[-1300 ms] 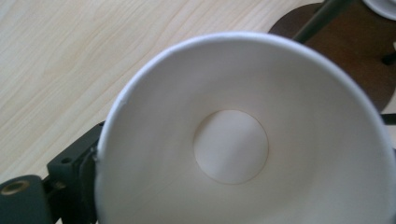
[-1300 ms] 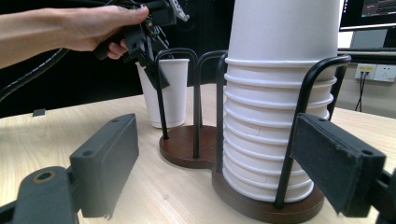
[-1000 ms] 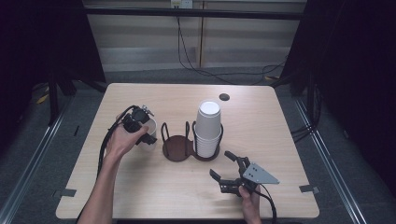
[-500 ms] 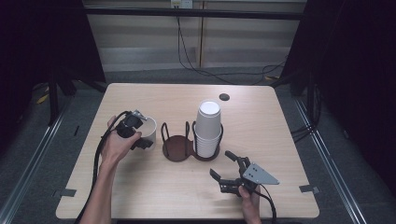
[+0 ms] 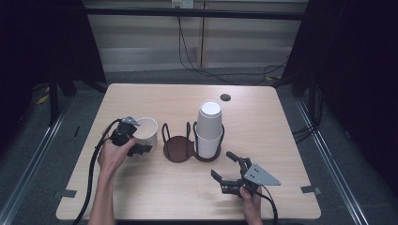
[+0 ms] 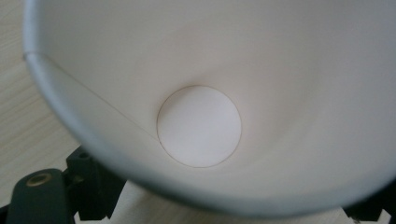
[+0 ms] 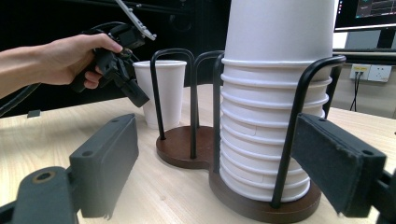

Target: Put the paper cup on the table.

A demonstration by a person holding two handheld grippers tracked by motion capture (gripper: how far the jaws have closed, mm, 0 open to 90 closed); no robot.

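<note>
Nearest the table's (image 5: pixel 155 192) front edge, toward its right corner, the right gripper (image 5: pixel 228 171) rests low in the person's right hand (image 5: pixel 250 199), its jaws spread wide apart with nothing between them. In the right gripper view those two black jaws frame the cup holder (image 7: pixel 243 186), a dark wooden base with two round bays and black wire loops.

The holder (image 5: pixel 180 149) sits about mid-table, a little behind the right gripper. Its right bay carries a stack of white paper cups (image 5: pixel 208 127), upside down, the top one's flat bottom facing up. The left bay stands bare.

Just left of the holder, a single white paper cup (image 5: pixel 146 131) stands upright, mouth open to the ceiling, apart from the holder's rim. The left gripper (image 5: pixel 133 140) sits at the cup's left side, held in the left hand (image 5: pixel 112 153). In the left gripper view the cup's inside (image 6: pixel 201 126) is seen from above. Whether the jaws pinch the cup wall I cannot tell.

Farther back, near the rear edge right of centre, lies a small dark round hole (image 5: pixel 225 97).
</note>
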